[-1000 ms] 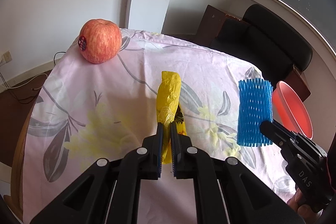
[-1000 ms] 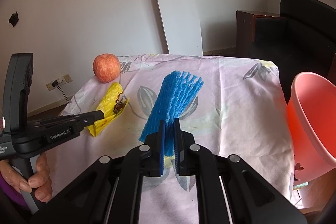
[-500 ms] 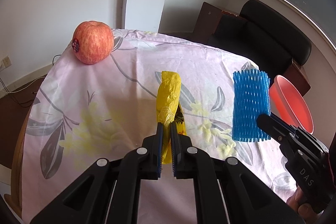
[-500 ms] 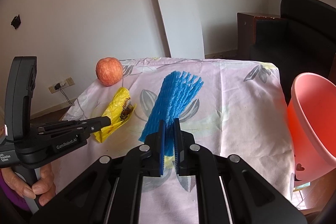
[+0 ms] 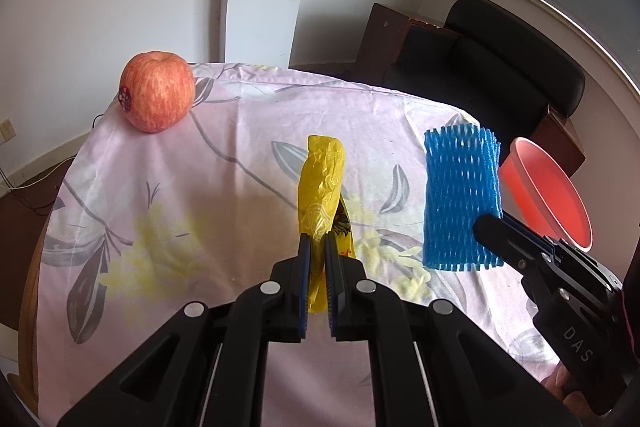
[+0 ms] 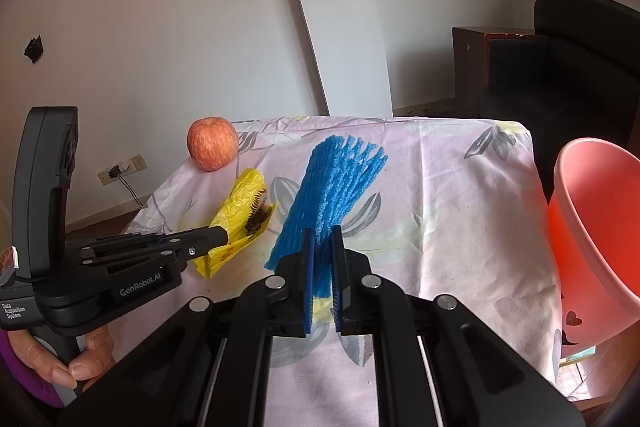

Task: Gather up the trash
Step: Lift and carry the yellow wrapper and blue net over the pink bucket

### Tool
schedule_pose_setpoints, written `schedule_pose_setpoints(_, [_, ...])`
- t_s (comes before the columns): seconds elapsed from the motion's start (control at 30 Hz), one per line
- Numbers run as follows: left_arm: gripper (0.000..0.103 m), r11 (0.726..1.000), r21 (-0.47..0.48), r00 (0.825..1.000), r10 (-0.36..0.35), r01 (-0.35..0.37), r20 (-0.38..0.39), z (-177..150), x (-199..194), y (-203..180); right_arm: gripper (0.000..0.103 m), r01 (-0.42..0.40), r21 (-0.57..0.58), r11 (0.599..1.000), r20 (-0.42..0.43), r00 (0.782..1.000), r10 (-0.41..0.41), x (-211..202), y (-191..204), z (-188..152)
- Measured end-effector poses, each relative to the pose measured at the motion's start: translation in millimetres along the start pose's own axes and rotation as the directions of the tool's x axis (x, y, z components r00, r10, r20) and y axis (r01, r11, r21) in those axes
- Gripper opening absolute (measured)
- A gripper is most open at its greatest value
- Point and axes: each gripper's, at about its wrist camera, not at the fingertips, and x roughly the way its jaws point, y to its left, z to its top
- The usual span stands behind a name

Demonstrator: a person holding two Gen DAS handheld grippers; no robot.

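Note:
A crumpled yellow plastic wrapper (image 5: 321, 183) lies lengthwise on the floral tablecloth; my left gripper (image 5: 316, 247) is shut on its near end. In the right wrist view the same yellow wrapper (image 6: 238, 211) is pinched by the left gripper (image 6: 218, 234) coming in from the left. A blue foam fruit net (image 6: 334, 183) slants up off the cloth, and my right gripper (image 6: 322, 239) is shut on its lower end. The left wrist view shows that blue net (image 5: 460, 199) with the right gripper (image 5: 486, 229) at its near right corner.
A red apple (image 5: 157, 97) sits at the table's far left corner. A pink plastic bin (image 6: 596, 239) stands past the table's right edge. A dark chair (image 5: 500, 67) and a wooden cabinet stand behind. A hand (image 6: 60, 359) grips the left gripper's handle.
In the left wrist view the scene has slid slightly as that hand shifted and rolled a little; both grips hold unchanged on the wrapper and the net.

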Motion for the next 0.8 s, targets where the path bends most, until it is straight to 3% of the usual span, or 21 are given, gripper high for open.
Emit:
schedule_pose_setpoints(0.4, [0.006, 0.998, 0.055, 0.999, -0.038, 0.037, 0.021, 7, -4, -26, 0.008, 0.005, 0.053, 0.999, 0.021, 1.0, -0.006, -11, -15, -3])
schedule_pose_setpoints(0.8, [0.006, 0.981, 0.15, 0.99, -0.136, 0.127, 0.049, 21, -4, -80, 0.008, 0.114, 0.152, 0.982, 0.069, 0.99, -0.126, -42, -60, -4])
